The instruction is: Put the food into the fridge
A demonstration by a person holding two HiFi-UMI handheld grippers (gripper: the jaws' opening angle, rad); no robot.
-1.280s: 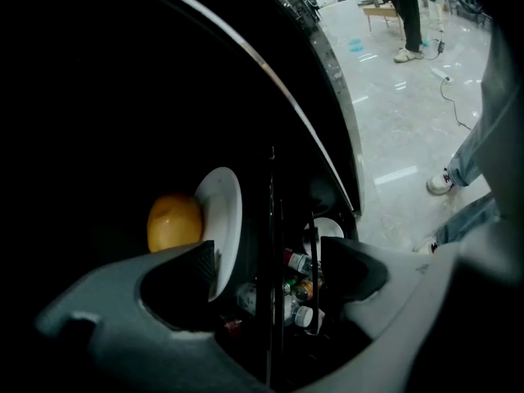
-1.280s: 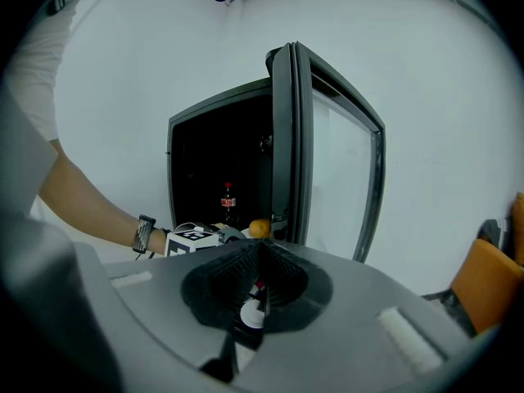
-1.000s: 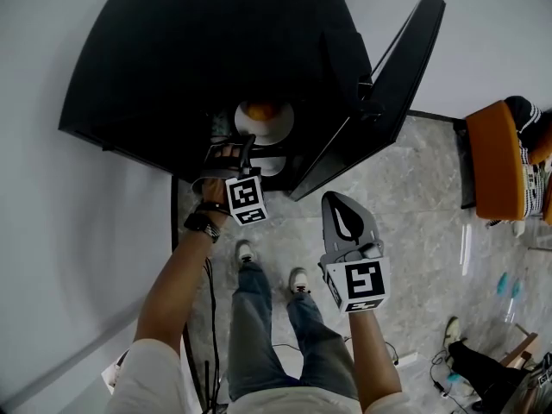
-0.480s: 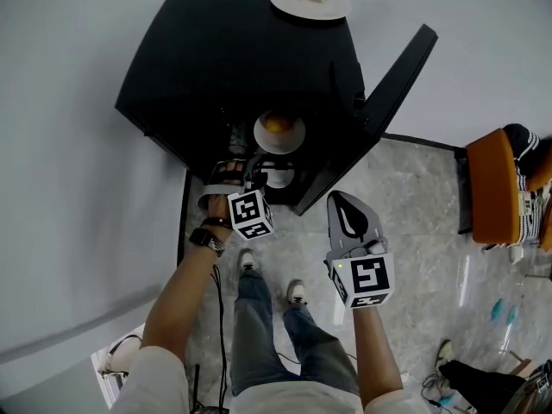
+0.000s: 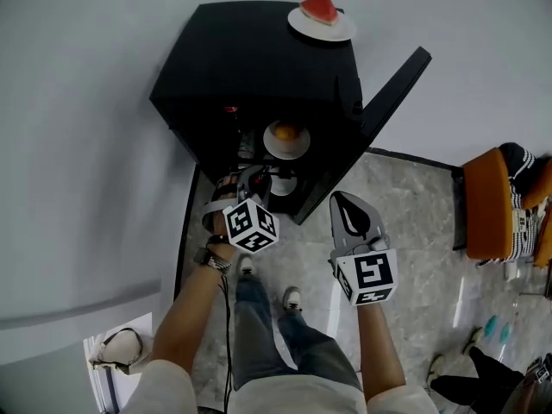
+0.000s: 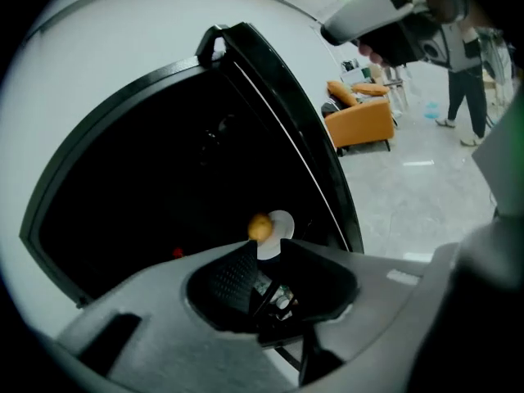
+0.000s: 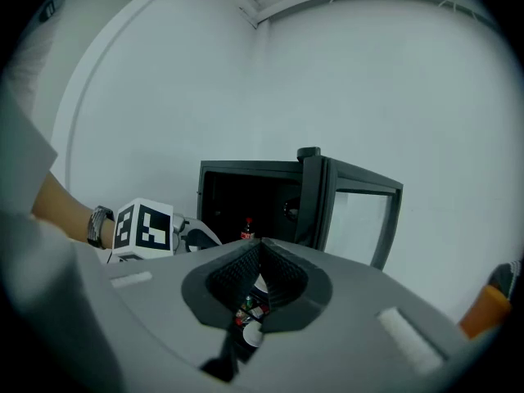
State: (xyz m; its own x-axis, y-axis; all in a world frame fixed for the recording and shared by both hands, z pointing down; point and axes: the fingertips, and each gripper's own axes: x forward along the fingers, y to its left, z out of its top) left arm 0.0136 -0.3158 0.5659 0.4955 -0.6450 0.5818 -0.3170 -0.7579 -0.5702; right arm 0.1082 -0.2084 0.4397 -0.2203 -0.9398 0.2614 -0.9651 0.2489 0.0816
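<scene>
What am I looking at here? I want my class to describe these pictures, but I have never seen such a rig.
There is no robot here: a person holds a two-jaw gripper in each hand. The head view comes from a camera on the person's head, looking down at a black fridge with its door open. Each gripper view comes from a camera riding on that gripper, looking along its jaws. On top of the fridge a plate bears a watermelon slice. Inside, a second plate bears an orange fruit. On the left gripper the jaws have just been closing; a narrow gap shows, with nothing in it. On the right gripper the jaws are together and empty.
</scene>
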